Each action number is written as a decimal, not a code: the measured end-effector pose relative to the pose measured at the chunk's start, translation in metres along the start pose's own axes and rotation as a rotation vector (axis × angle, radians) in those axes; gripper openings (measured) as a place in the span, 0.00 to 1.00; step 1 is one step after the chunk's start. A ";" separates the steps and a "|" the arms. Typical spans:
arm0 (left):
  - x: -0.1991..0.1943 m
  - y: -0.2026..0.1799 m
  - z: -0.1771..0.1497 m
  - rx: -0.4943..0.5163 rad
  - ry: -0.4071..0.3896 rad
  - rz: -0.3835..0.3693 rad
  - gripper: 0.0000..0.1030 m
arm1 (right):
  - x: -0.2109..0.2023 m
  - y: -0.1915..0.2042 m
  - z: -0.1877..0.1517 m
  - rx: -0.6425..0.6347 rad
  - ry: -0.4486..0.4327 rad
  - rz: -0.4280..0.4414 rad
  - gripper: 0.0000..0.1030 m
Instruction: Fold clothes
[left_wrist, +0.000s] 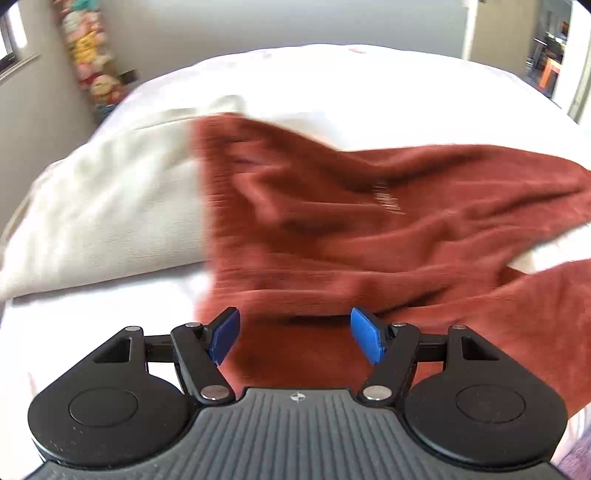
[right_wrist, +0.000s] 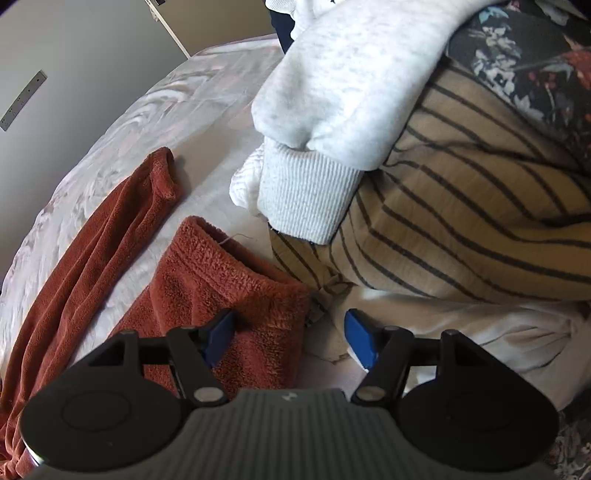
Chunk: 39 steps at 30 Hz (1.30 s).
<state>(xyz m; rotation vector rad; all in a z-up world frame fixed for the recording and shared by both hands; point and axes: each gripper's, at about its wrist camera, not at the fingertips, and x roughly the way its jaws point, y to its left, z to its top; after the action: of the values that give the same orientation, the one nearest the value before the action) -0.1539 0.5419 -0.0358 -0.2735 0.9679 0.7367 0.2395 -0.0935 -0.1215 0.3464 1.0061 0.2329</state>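
Left gripper (left_wrist: 294, 334): jaws wide, gripping nothing; rust fleece garment (left_wrist: 332, 221) lies rumpled between and beyond them, twelve o'clock.
Right gripper (right_wrist: 290, 338): jaws wide; garment cuff (right_wrist: 236, 280) under left finger, eleven o'clock.
Striped cloth (right_wrist: 461, 229): two o'clock.

L gripper (left_wrist: 294, 334) jaws wide apart, R gripper (right_wrist: 289, 334) jaws spread too

fleece garment (left_wrist: 369, 221) on bed (left_wrist: 332, 92), pillow (left_wrist: 110, 206) left

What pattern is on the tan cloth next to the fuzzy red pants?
Thin dark stripes on the tan cloth, seen best in the right wrist view.
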 end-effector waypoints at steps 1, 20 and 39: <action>-0.001 0.012 -0.001 0.001 0.002 0.017 0.63 | 0.001 0.000 0.000 0.002 -0.003 0.001 0.67; 0.075 0.055 -0.046 0.108 -0.014 -0.025 0.63 | 0.028 0.045 0.003 0.016 0.010 -0.097 0.61; 0.059 0.007 -0.024 0.285 -0.209 -0.206 0.48 | 0.040 0.061 0.002 -0.029 0.021 -0.158 0.64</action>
<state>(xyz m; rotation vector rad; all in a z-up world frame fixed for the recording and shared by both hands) -0.1535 0.5608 -0.0968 -0.0438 0.8191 0.4230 0.2599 -0.0242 -0.1282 0.2371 1.0445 0.1082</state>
